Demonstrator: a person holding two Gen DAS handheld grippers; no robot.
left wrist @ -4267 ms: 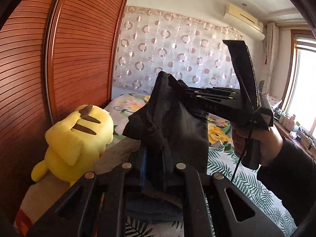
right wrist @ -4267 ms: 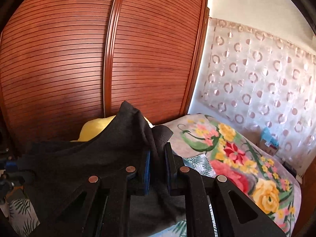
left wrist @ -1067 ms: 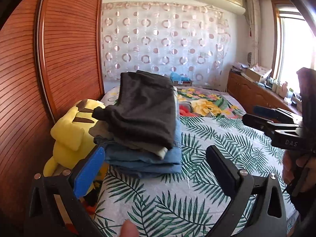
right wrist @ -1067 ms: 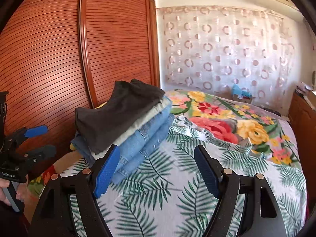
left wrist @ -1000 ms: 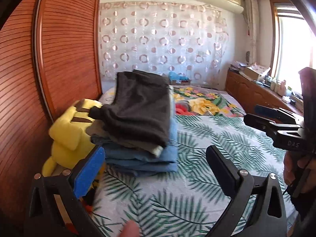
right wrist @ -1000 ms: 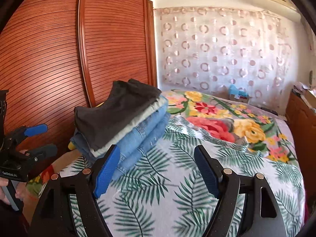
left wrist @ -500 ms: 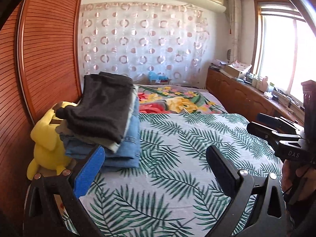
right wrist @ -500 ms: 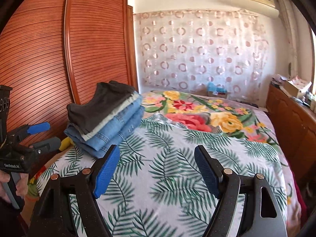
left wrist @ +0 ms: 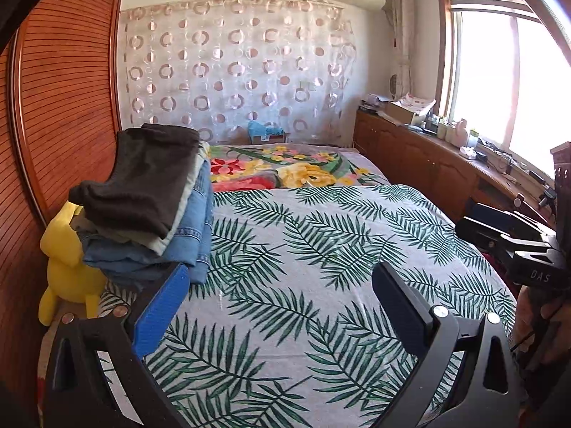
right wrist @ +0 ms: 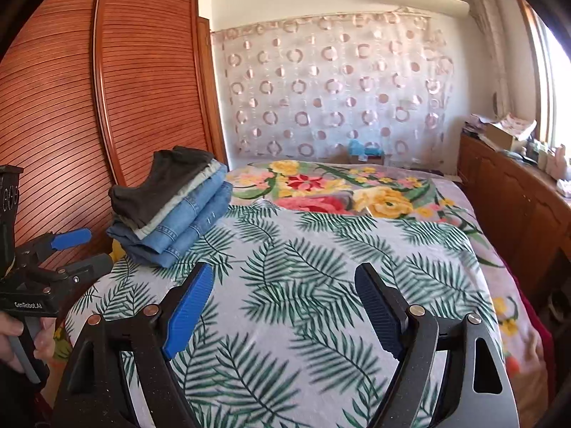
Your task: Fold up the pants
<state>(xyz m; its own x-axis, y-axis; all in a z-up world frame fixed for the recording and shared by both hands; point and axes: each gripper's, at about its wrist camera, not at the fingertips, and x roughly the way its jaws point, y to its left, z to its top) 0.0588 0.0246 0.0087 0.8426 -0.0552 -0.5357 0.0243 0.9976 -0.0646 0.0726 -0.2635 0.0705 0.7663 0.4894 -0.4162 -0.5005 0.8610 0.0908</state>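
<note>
Left wrist view: dark pants (left wrist: 142, 182) top the folded stack (left wrist: 167, 235) beside the wardrobe (left wrist: 67, 107); left gripper (left wrist: 282, 285) wide, right gripper (right wrist: 285, 292) widening, both empty.

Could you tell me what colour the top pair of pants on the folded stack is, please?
Dark charcoal grey, nearly black top pair of pants; clearest in the left wrist view.

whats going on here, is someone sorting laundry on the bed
A person holds a two-finger gripper in each hand over a bed with a leaf-print cover. Neither the left gripper nor the right gripper holds anything; the right one's jaws are opening. A stack of folded pants, dark pair on top of jeans, sits at the bed's edge by the wooden wardrobe, next to a yellow plush toy.
</note>
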